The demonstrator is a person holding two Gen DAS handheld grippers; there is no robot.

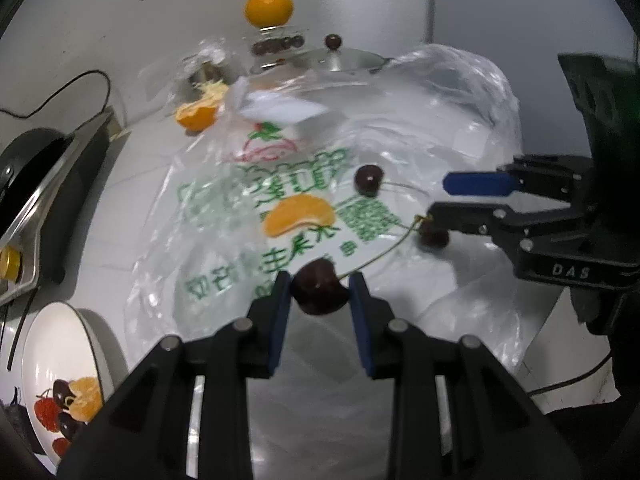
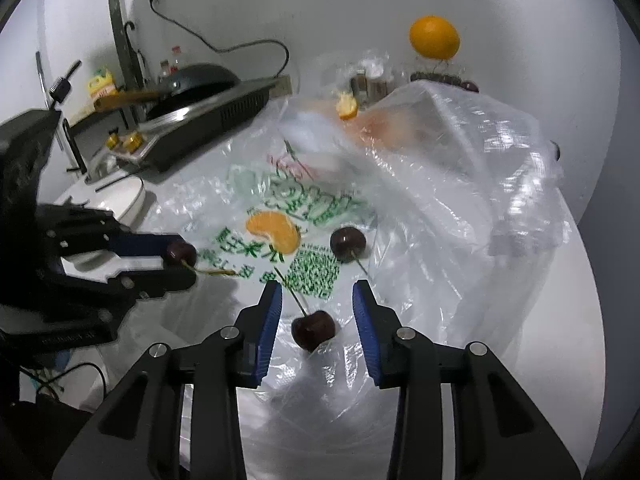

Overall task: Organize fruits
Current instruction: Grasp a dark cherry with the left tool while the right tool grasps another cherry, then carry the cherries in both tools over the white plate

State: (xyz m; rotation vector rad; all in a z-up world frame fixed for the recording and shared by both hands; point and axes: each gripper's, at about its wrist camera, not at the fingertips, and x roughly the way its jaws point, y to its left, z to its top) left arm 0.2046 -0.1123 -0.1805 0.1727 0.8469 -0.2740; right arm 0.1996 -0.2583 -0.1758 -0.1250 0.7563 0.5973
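My left gripper (image 1: 319,292) is shut on a dark red cherry (image 1: 320,294), stem trailing right; in the right wrist view that gripper (image 2: 184,258) holds it (image 2: 182,252) at the left. My right gripper (image 2: 318,300) stands open around a second cherry (image 2: 313,330) lying on the printed plastic bag (image 2: 304,280), with gaps on both sides. The left wrist view shows the right gripper (image 1: 438,198) over this cherry (image 1: 434,236). A third cherry (image 1: 368,180) (image 2: 348,244) and a peeled orange segment (image 1: 298,216) (image 2: 274,232) also lie on the bag.
A white bowl (image 1: 30,356) (image 2: 128,200) with cherries and orange segments sits at the left. A stove with a dark pan (image 1: 40,184) (image 2: 200,96) stands beyond it. At the back are a whole orange on a glass stand (image 1: 269,6) (image 2: 434,36) and a cut orange piece (image 1: 196,114).
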